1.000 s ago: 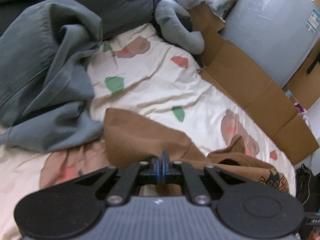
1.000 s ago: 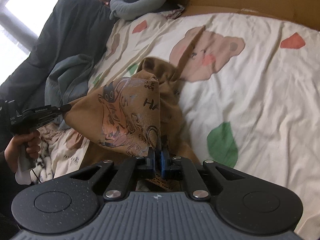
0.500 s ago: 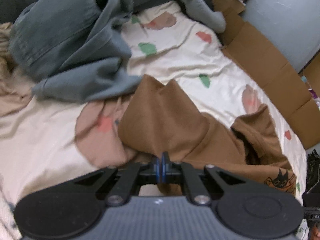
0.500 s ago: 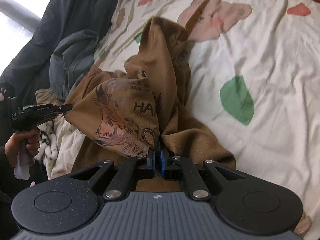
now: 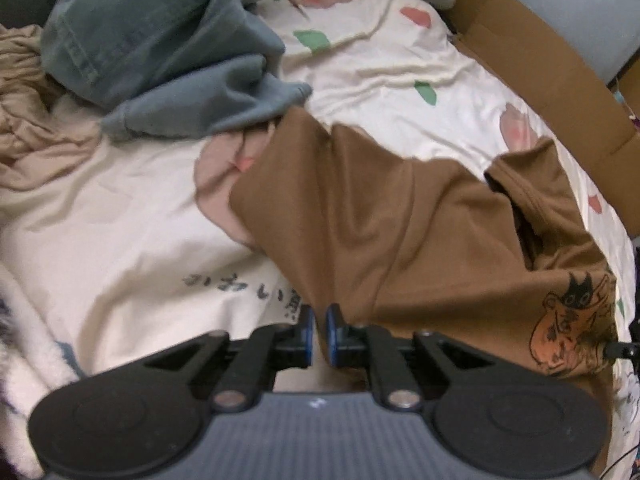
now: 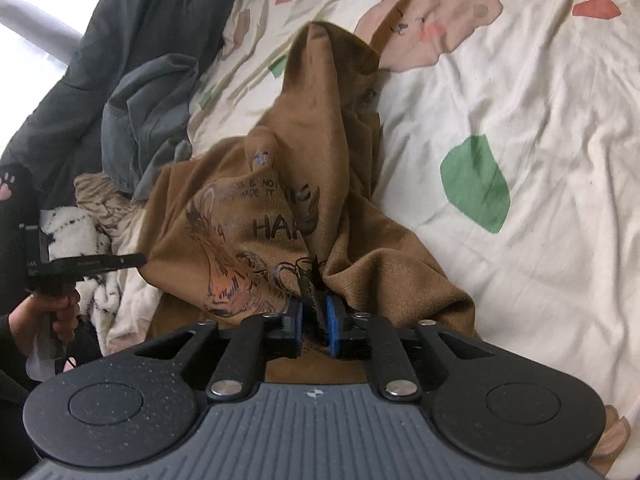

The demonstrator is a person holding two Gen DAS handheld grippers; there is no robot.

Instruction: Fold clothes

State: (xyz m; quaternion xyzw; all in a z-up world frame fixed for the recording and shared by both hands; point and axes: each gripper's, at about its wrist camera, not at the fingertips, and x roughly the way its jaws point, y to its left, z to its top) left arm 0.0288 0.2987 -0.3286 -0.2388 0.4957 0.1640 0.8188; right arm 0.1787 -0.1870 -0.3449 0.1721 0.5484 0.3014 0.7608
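Jaws opening on both sides: left gripper (image 5: 319, 334) parted only a sliver, brown hem right at the tips, hard to tell if anything is still pinched. Right gripper (image 6: 313, 326) a bit wider, bunched printed cloth of the brown t-shirt (image 6: 316, 184) still sitting between the blue pads (image 6: 331, 326) but loose.

Looks like laying the shirt down flat on the bedsheet (image 6: 540, 208) before folding. Best to let go low, back straight off without dragging the hem, then smooth that bunched ridge in the middle of the frame.

Left view only: plain brown back spread across the centre, dark neck opening at right, grey sweatshirt (image 5: 168, 52) upper left touching the shirt's top edge, cardboard (image 5: 552, 72) upper right.

Right view only: cartoon print and lettering, plus a hand (image 6: 52, 316) at lower left gripping the other tool.
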